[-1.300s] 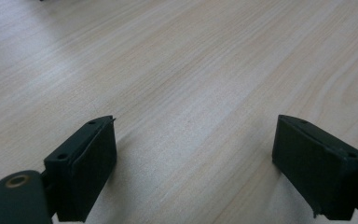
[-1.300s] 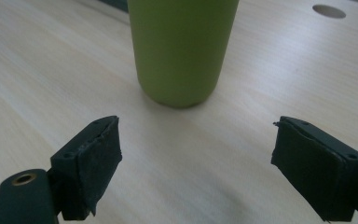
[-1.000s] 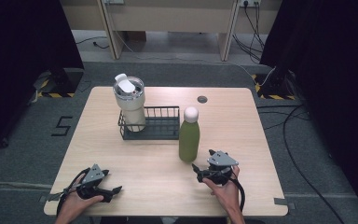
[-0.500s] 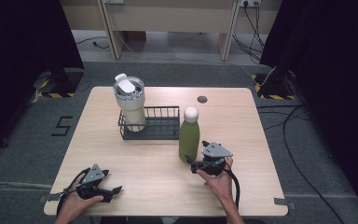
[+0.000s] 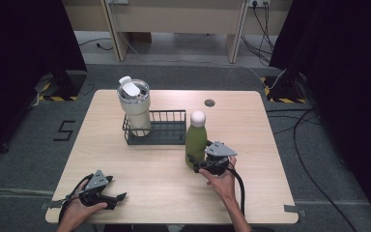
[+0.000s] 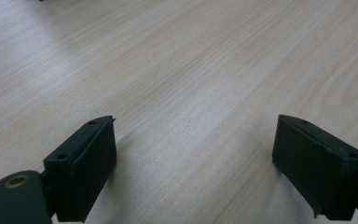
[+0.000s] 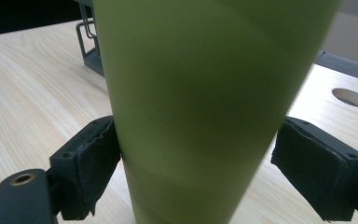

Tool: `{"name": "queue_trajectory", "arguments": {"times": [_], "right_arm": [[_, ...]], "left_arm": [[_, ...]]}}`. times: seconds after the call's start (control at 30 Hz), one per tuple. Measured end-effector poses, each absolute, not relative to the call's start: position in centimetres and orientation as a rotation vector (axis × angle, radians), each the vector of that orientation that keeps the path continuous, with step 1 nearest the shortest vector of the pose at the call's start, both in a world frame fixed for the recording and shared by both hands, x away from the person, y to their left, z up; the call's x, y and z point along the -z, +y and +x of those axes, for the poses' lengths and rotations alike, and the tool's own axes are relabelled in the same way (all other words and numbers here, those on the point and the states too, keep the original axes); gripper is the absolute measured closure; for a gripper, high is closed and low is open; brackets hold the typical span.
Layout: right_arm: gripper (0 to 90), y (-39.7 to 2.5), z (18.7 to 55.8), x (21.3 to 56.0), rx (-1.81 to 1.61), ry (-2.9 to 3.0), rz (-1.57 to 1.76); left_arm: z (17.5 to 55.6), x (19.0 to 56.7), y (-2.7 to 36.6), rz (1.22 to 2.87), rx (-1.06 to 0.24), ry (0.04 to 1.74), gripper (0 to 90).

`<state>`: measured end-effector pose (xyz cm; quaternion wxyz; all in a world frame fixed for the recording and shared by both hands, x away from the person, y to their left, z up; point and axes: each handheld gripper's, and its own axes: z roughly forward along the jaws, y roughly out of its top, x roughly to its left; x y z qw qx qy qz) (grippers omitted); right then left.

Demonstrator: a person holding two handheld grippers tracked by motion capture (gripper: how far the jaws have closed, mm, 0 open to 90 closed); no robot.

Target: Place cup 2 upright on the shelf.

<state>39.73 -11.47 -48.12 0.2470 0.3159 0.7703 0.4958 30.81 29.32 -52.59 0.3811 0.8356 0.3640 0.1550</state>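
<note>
Smooth matte green bottle [image 7: 205, 107], cylindrical, between the spread black pads of the right hand-held gripper [image 7: 200, 158], left pad touching.

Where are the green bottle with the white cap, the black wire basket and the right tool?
Green bottle with white cap [image 5: 195, 140]: high view, on its green body.
Black wire basket [image 5: 166, 139]: high view, on its front wall.
Right tool [image 7: 196, 154]: right gripper view, midway between its open jaws, around the bottle.
</note>
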Motion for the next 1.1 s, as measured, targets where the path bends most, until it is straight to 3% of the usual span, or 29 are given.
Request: {"name": "queue_trajectory", "arguments": {"times": [1.1], "right_arm": [[20.7, -10.4, 41.2, 50.2, -1.471, 2.054, 0.86]], "left_arm": [[30.8, 52.6, 29.3, 2.132, -0.394, 0.928, 13.0]]}}
